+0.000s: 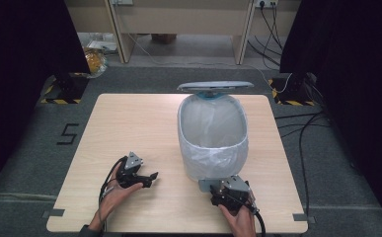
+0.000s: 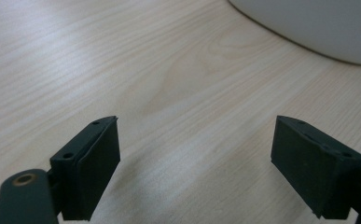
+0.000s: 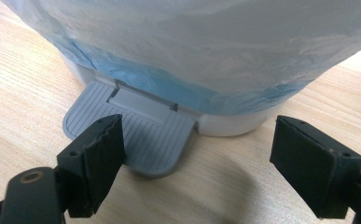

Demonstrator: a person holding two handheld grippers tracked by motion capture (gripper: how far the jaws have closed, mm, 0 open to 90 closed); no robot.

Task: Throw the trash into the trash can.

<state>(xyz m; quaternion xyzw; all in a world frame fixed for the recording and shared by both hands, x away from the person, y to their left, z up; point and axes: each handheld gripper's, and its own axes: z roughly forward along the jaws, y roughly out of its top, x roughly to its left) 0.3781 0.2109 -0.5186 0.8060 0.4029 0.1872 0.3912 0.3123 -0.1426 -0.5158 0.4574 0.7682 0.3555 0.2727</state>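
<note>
A light wooden table (image 1: 129, 123) stood on a grey floor, seen from above, with a person's two forearms entering from the bottom edge. Toward the right of the table's middle sat a white pedal bin (image 1: 213, 138), lined with a thin white bag whose edge was folded down over the outside of the rim. The bin's lid (image 1: 215, 86) stood raised at the far side, so the lined inside was open to view. At the near foot of the bin, a grey ribbed foot pedal (image 3: 136, 135) stuck out low over the tabletop. The right gripper (image 1: 228, 193), held in the person's right hand (image 1: 240, 222), sat just in front of that pedal, near the table's front edge. In the right gripper view its two black jaws stood wide apart and grasped nothing; the left jaw hung above the pedal's near corner, though whether it touched the pedal could not be told, and the right jaw hung above bare wood beside the bin's base. The left gripper (image 1: 146, 178), held in the left hand (image 1: 112, 195), lay well to the left of the bin near the front of the table. In the left gripper view its jaws were also spread wide and empty above bare wood, with the bin's white wall (image 2: 318, 28) at the top right.
</note>
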